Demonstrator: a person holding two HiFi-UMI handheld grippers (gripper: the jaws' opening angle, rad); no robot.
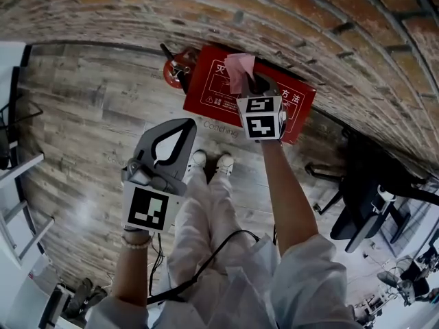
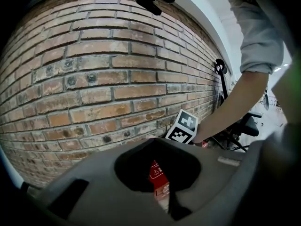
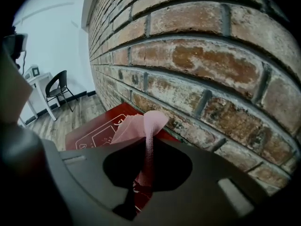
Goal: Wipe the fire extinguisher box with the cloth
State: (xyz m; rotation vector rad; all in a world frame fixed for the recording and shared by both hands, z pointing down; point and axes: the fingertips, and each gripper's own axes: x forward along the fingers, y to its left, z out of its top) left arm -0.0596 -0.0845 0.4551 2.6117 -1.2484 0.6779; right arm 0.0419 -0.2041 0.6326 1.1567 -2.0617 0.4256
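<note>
Grey left gripper and right gripper, each with a black-and-white marker cube; pale sleeves, light trousers, white shoes at twelve o'clock, black cable.

brick wall | wooden plank floor | black chair near wall

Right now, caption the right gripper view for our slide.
Right gripper shut on pink cloth at the red fire extinguisher box.

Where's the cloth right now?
In the head view, top centre: the pink cloth is pinched in the right gripper, over the red fire extinguisher box by the brick wall.
</note>
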